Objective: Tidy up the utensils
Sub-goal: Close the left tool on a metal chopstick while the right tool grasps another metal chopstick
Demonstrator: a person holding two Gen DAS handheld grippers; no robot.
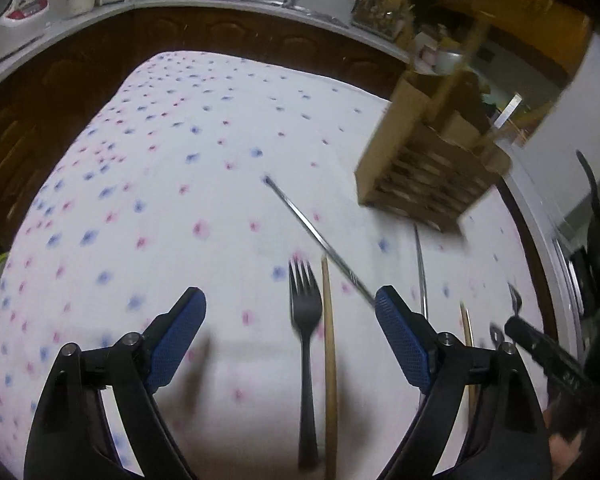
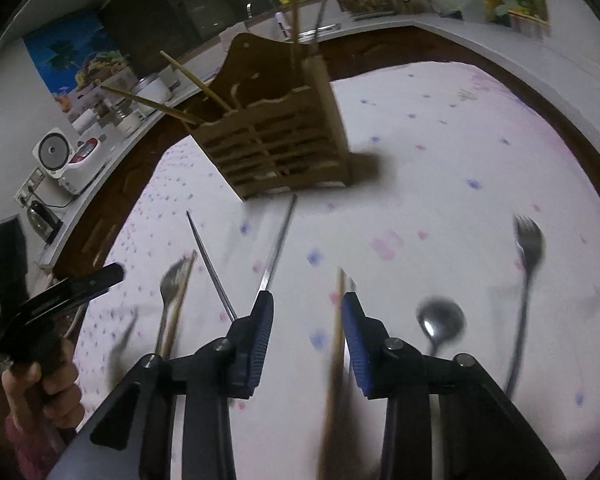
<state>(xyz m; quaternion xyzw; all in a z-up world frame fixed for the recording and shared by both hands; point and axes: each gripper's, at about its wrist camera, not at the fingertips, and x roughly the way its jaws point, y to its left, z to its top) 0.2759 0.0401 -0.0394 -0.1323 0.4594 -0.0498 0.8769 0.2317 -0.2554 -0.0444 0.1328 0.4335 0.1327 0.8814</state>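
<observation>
A wooden slatted utensil holder stands on the flowered tablecloth, with wooden chopsticks leaning in it. My left gripper is open above a dark fork and a wooden chopstick; a metal chopstick lies diagonally toward its right finger. My right gripper is open, with a wooden chopstick lying between its fingers, close to the right one. A metal spoon and a metal fork lie to its right, and more metal chopsticks and a fork to its left.
The table is ringed by dark cabinets and a white counter with a rice cooker and clutter. The other handheld gripper shows at the left in the right wrist view.
</observation>
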